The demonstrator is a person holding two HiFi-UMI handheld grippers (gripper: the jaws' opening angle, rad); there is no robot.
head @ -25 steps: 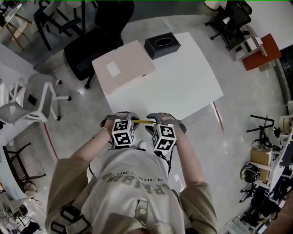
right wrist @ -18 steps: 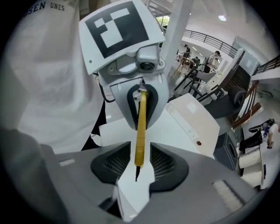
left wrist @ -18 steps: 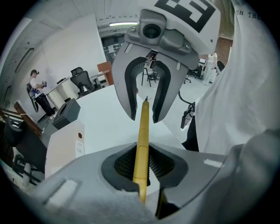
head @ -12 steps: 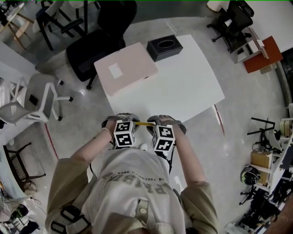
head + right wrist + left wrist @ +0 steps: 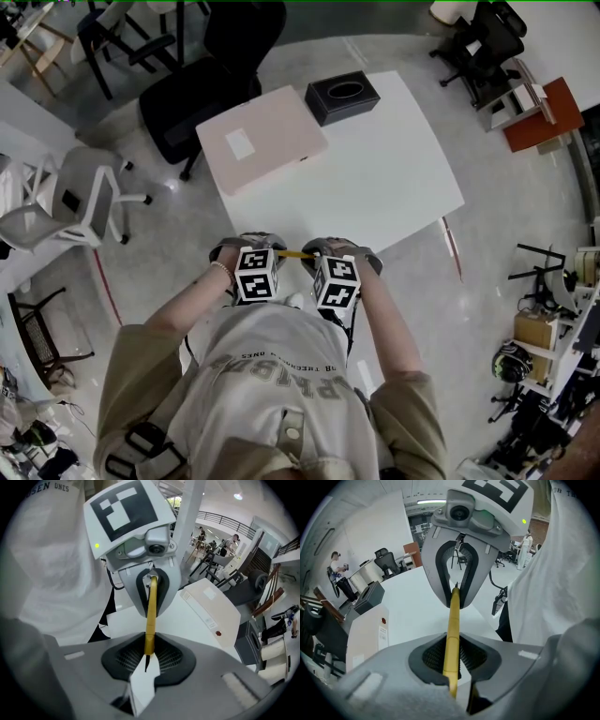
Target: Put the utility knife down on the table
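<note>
A slim yellow utility knife [image 5: 298,253] hangs level between my two grippers, just in front of the near edge of the white table [image 5: 375,178]. My left gripper [image 5: 272,247] is shut on one end; in the left gripper view the knife [image 5: 453,620] runs from my pads [image 5: 451,656] out to the right gripper [image 5: 457,595]. My right gripper [image 5: 314,251] has just been closing, and its pads now press on the other end [image 5: 149,653]. The knife [image 5: 151,616] reaches across to the left gripper [image 5: 152,585].
A flat pink case [image 5: 262,141] and a black tissue box [image 5: 342,97] lie on the far part of the table. A black office chair [image 5: 202,94] stands behind it, and a grey chair [image 5: 75,202] is at the left. The person's torso is right behind the grippers.
Both grippers and the knife stay where they were. Only the head view has drifted slightly.
</note>
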